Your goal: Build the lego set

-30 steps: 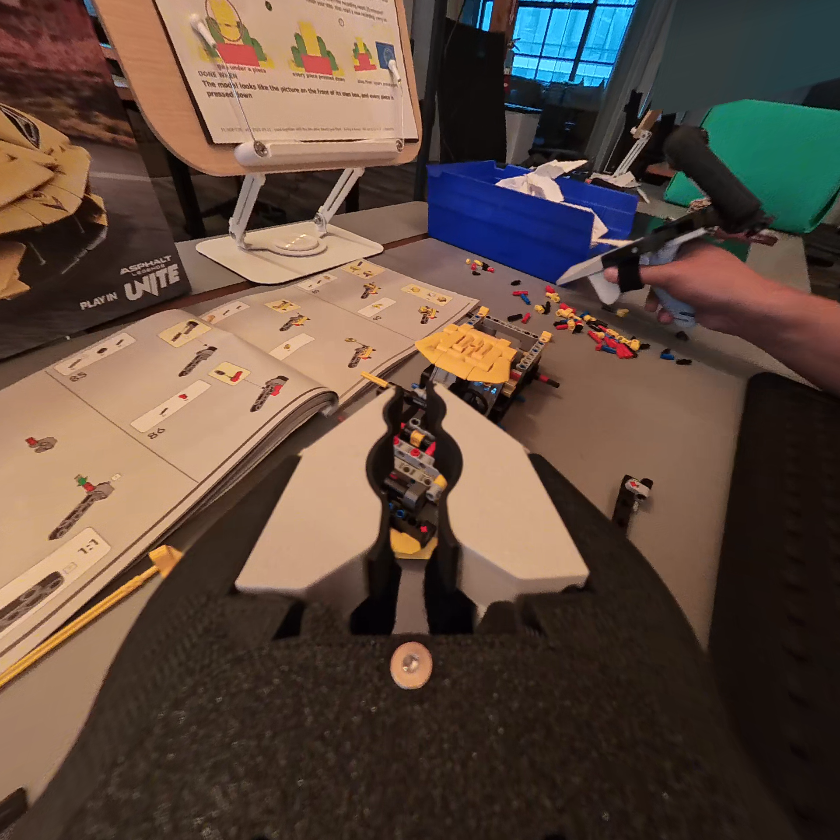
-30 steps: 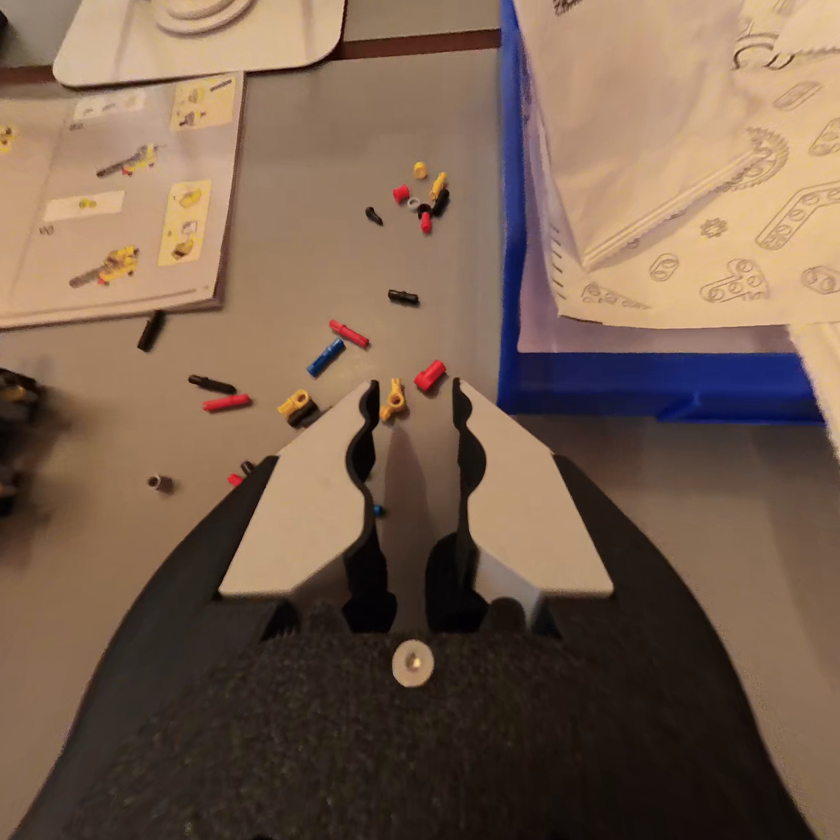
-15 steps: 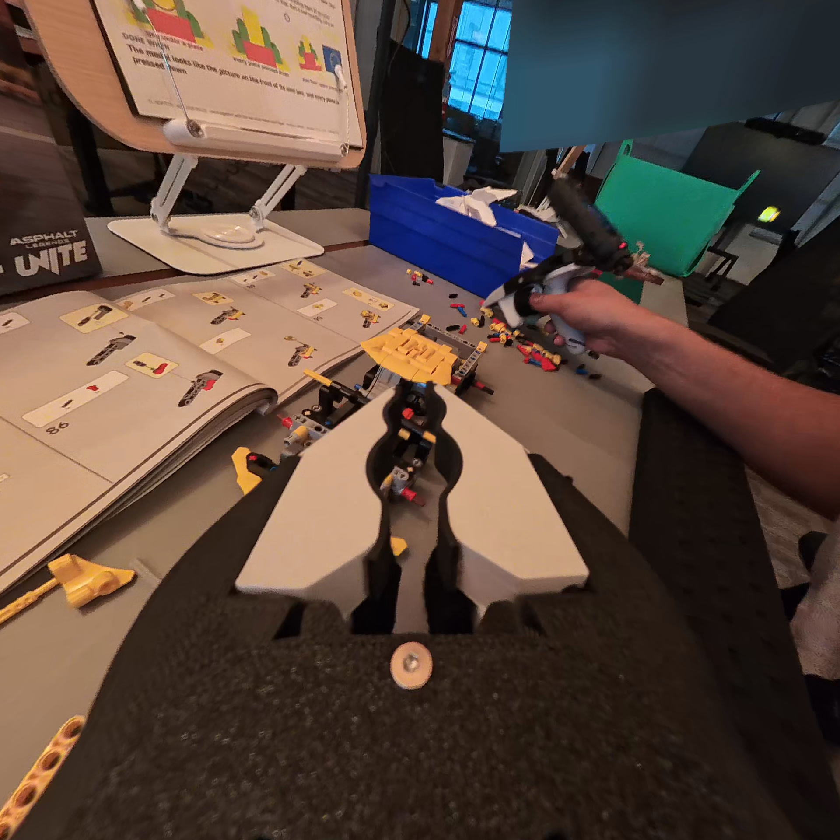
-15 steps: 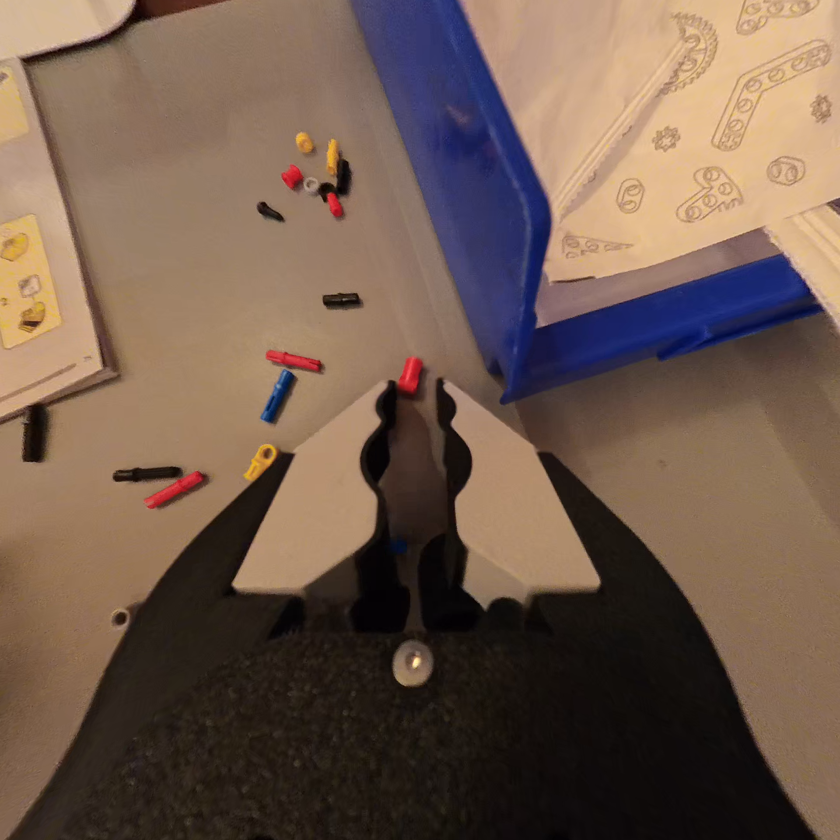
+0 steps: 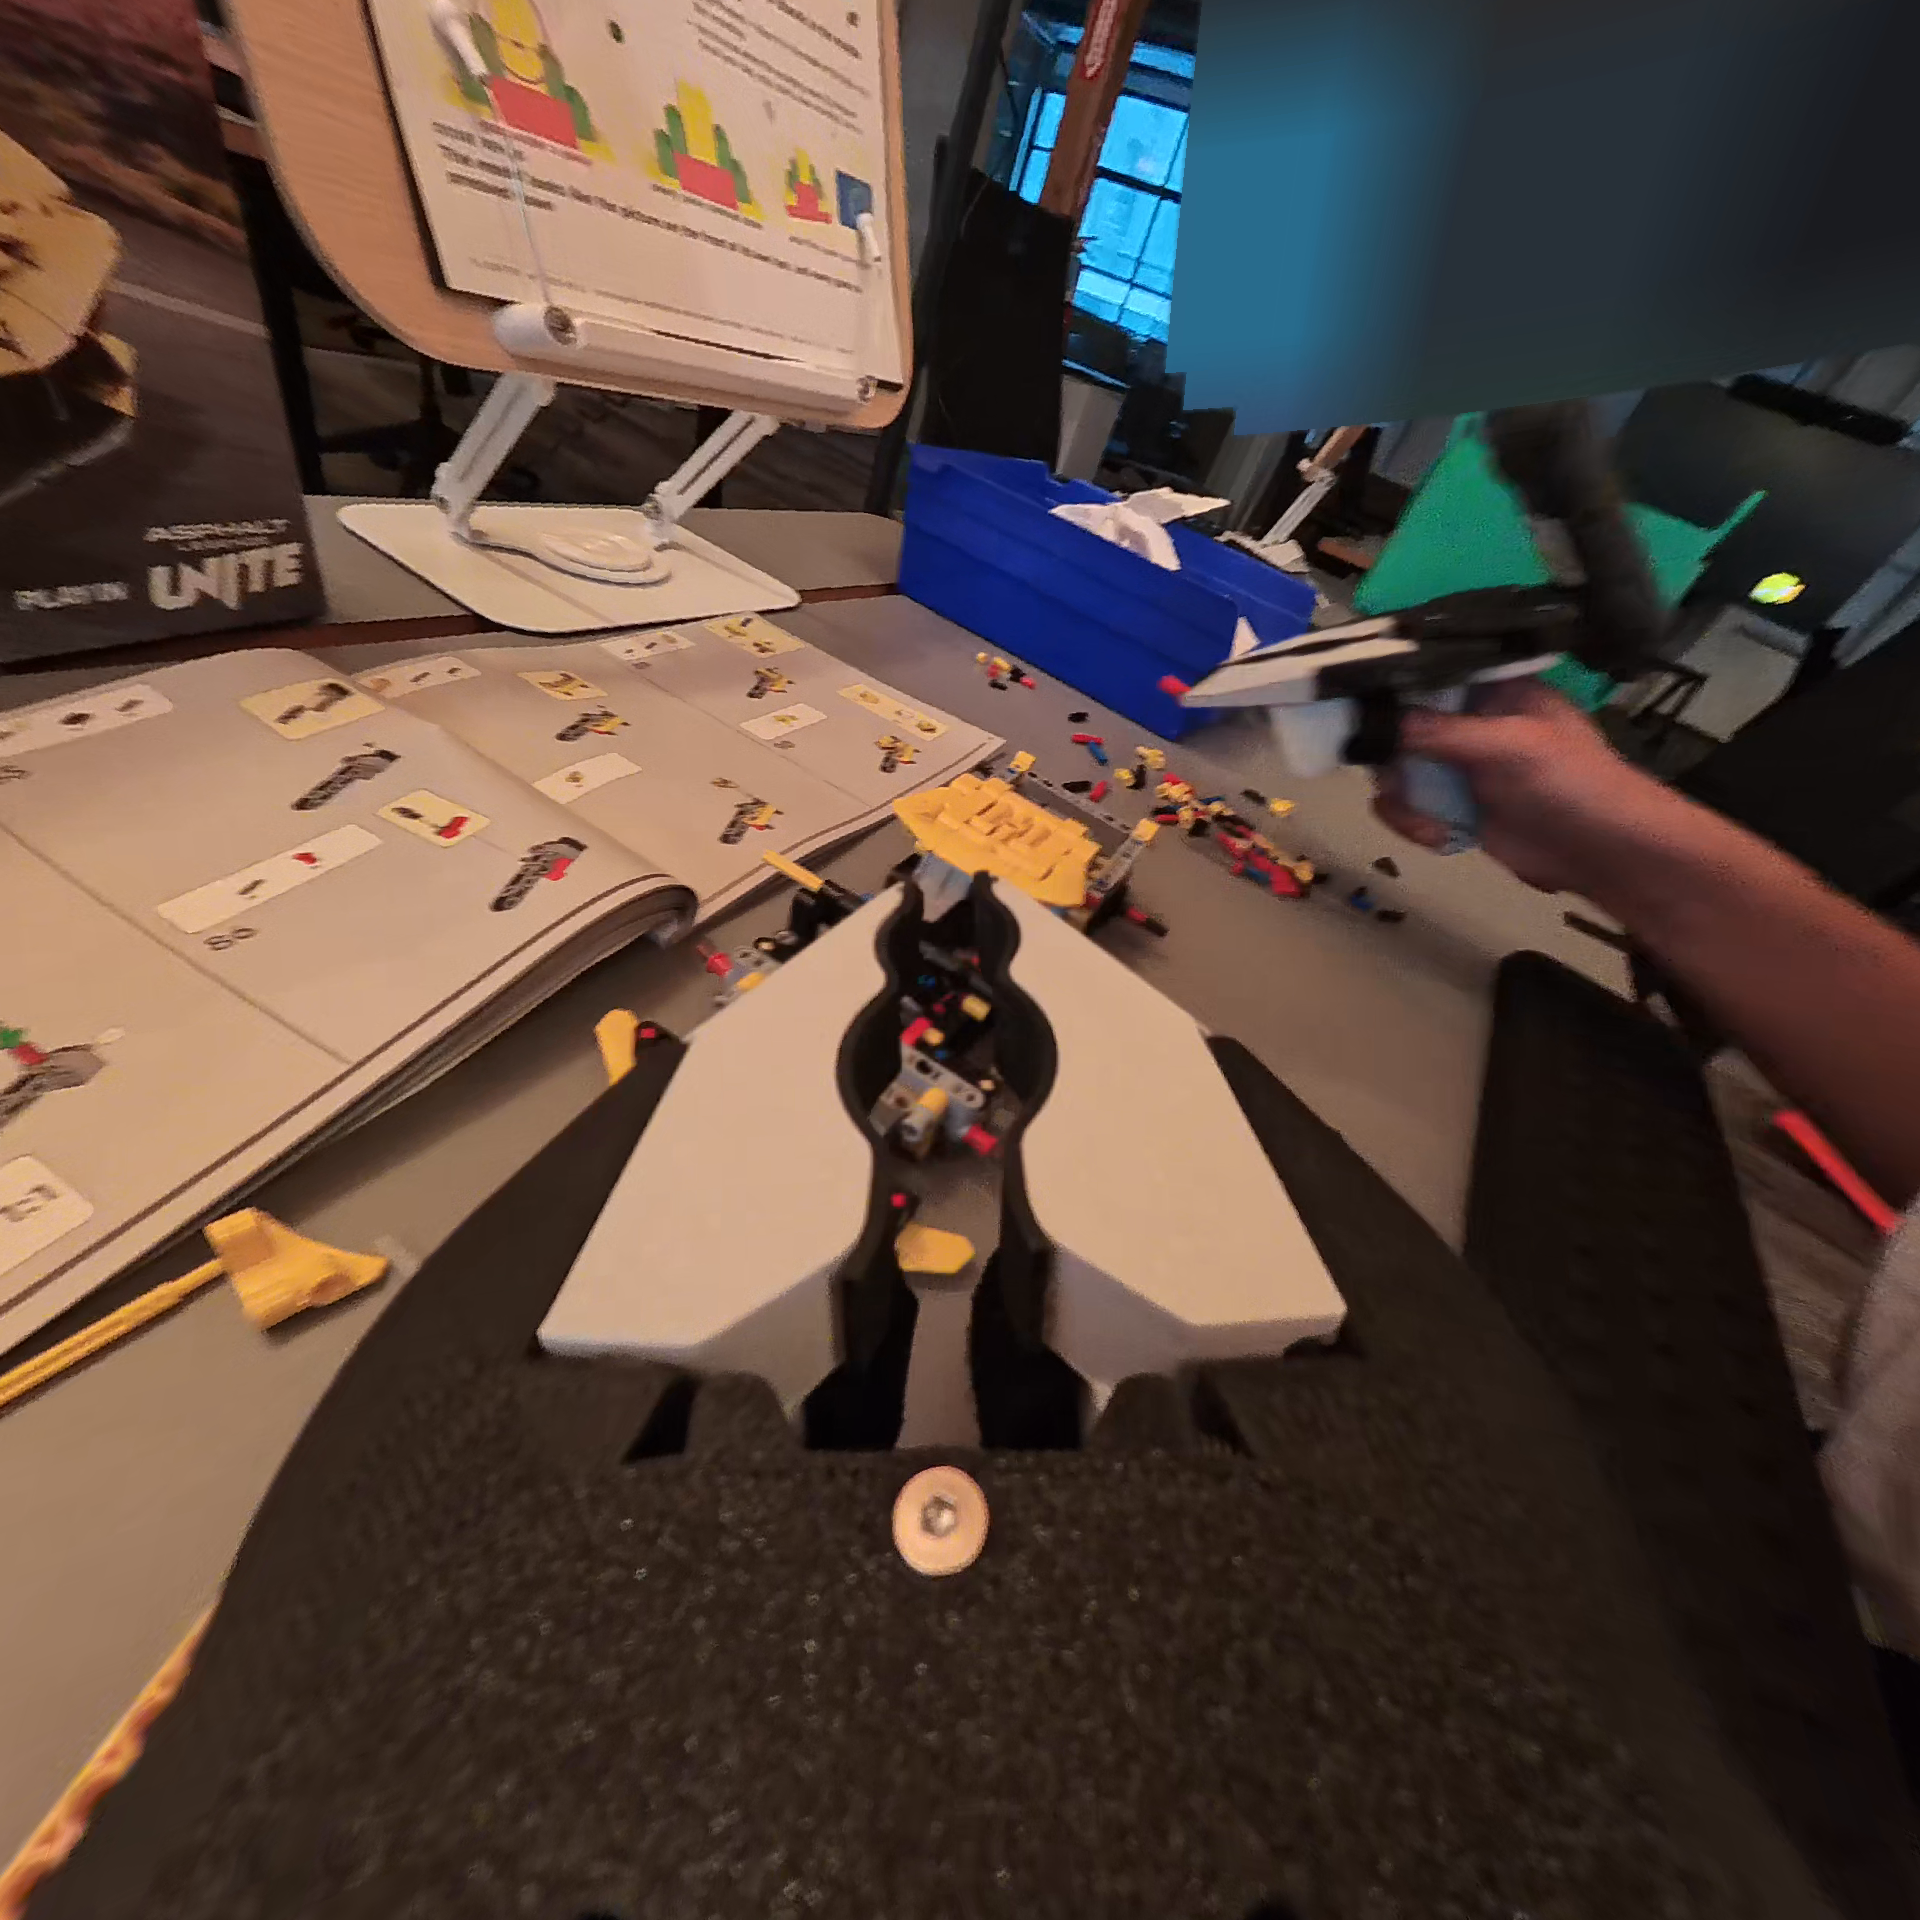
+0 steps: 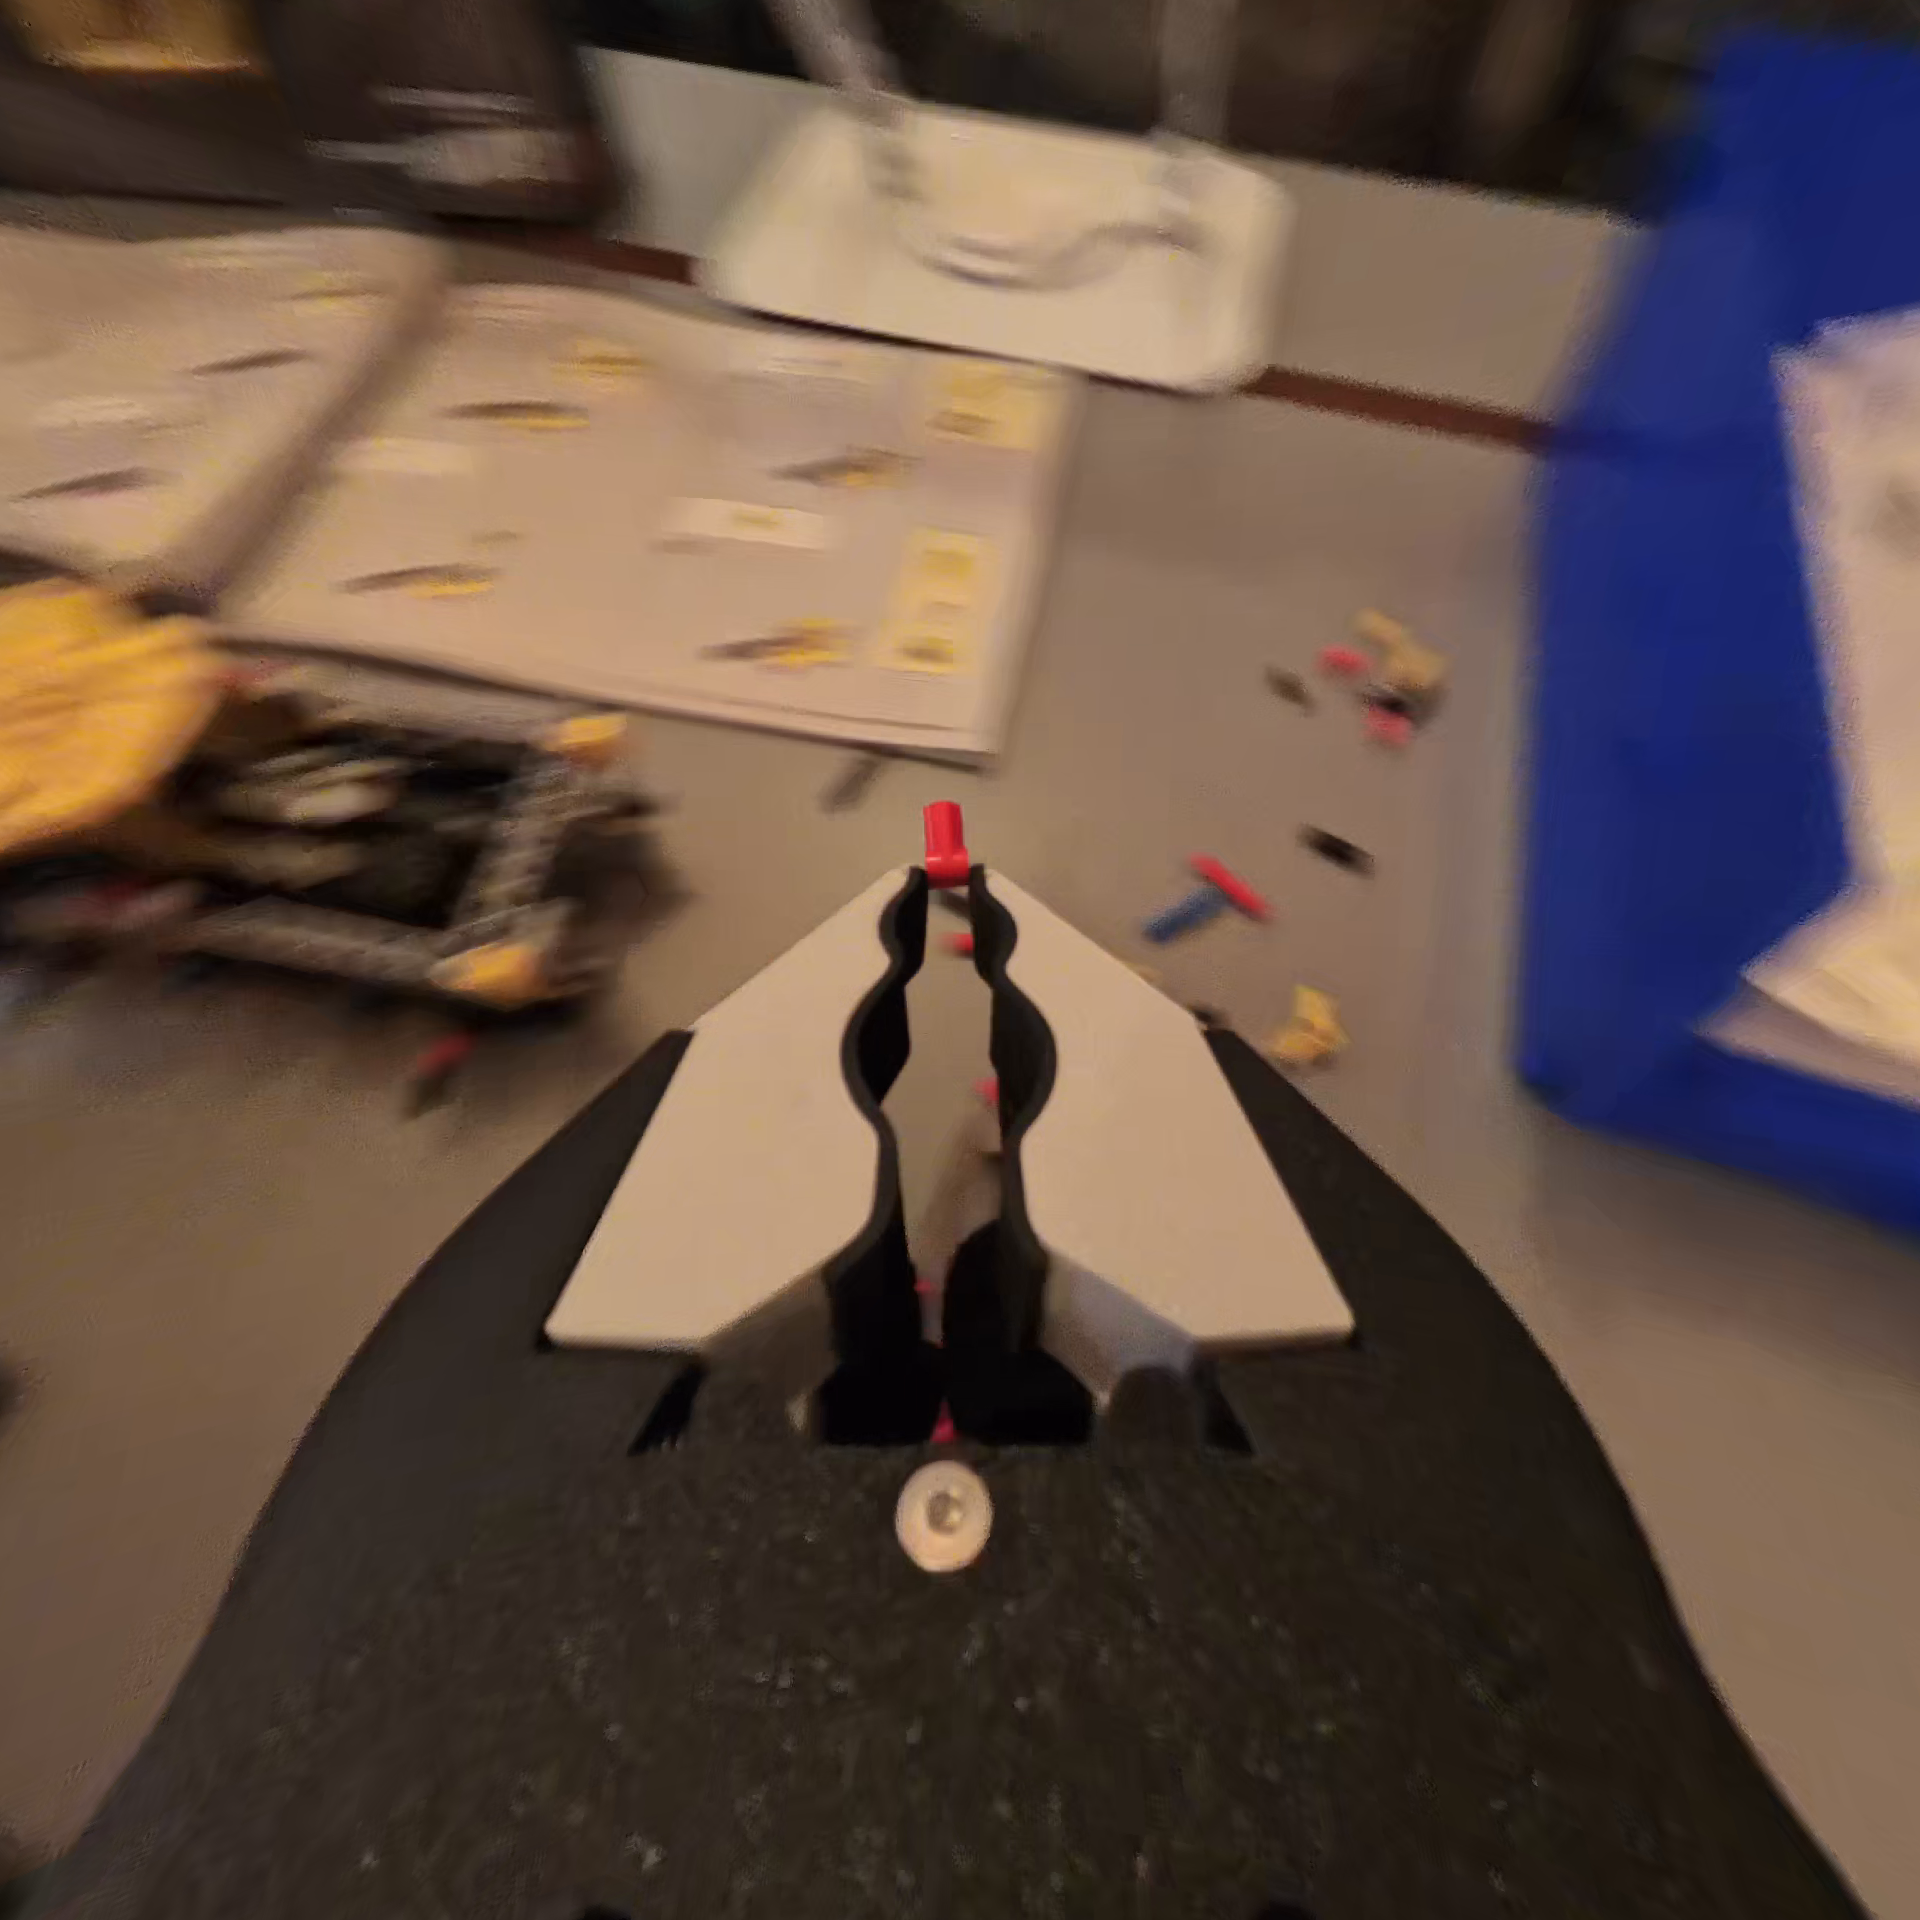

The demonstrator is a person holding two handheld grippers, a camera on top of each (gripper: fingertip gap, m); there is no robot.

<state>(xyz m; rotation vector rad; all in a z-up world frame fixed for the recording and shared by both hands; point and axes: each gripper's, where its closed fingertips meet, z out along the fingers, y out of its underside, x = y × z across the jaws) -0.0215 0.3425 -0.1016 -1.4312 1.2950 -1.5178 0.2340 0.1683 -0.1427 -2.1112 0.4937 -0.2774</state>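
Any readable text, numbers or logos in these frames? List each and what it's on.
I don't copy out writing; here is where it stands.
Dark box, far left: white lettering along its lower edge, legible.
Sheet on the wooden stand: printed lines, blurred.
Open instruction booklet: small step numbers, partly legible.
Right wrist view: motion-blurred, nothing legible.

gripper body [image 5: 935, 1714]: rough matt black foam
fingers [image 5: 727, 1143]: smooth matt grey plastic
bin [image 5: 1049, 582]: glossy blue plastic
booklet [image 5: 312, 831]: matt paper
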